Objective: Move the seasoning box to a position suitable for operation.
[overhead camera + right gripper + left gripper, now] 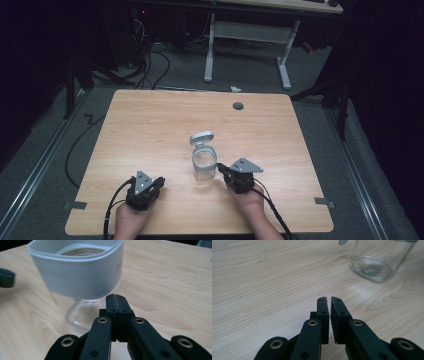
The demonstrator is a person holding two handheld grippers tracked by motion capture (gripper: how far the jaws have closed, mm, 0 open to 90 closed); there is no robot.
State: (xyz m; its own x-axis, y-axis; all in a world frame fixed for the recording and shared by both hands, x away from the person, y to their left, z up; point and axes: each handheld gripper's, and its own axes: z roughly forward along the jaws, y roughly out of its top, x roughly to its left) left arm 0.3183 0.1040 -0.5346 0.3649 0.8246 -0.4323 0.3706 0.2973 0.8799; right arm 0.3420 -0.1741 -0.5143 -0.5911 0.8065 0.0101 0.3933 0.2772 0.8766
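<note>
A clear glass jar (204,164) with a grey plastic collar and a flipped-up lid (202,137) stands near the table's middle front. In the left gripper view its glass base (374,263) is at the upper right, apart from the jaws. In the right gripper view the grey collar (80,272) looms just above and beyond the jaw tips. My left gripper (156,186) (329,299) rests low on the table to the jar's left, jaws almost together with nothing between them. My right gripper (222,168) (116,297) sits just right of the jar, shut and empty.
The wooden table (150,125) has a round cable hole (238,106) at the back right. Black cables trail from both grippers over the front edge. Beyond the table stands a white desk frame (247,35) on grey carpet.
</note>
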